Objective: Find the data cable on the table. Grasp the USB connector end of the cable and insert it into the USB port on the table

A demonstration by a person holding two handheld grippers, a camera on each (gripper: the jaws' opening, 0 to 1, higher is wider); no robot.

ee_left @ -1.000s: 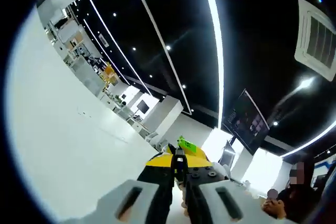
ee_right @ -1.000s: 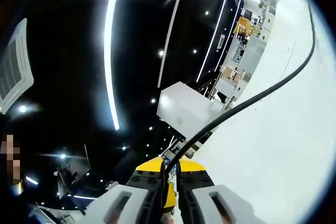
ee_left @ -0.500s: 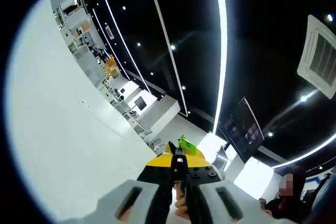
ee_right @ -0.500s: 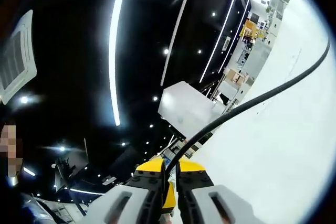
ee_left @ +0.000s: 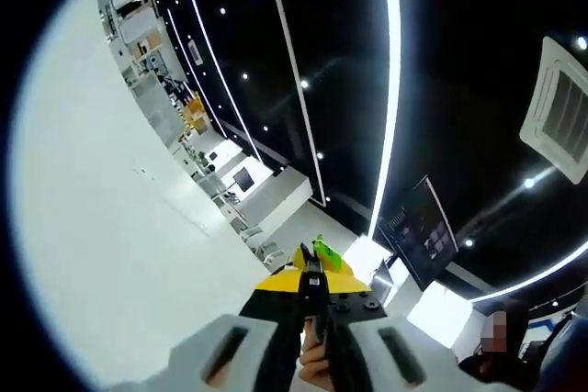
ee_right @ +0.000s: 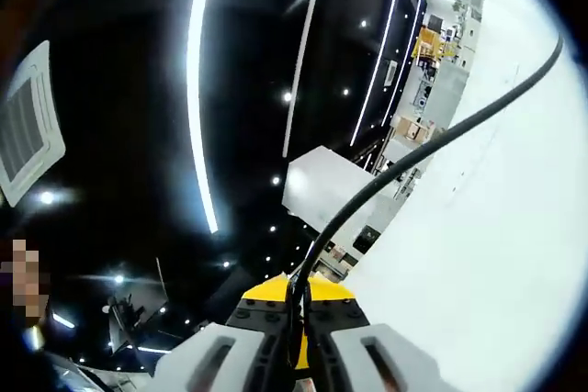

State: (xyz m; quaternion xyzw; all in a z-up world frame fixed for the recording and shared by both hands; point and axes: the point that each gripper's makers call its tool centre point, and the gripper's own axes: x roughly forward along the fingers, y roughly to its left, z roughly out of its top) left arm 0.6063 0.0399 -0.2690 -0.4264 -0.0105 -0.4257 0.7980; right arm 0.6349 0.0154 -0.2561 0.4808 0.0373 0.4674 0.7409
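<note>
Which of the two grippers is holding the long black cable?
The right gripper: the black cable runs out from between its shut fingers. The left gripper has a small green piece at its tip.

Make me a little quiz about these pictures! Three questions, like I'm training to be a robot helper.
1. True or false: the right tongs are shut on the cable.
2. What colour is the cable? A white, B black, C red.
3. Fill the gap: a small ____ tag sits at the tip of the left tongs.
Key: 1 true; 2 B; 3 green.
</note>
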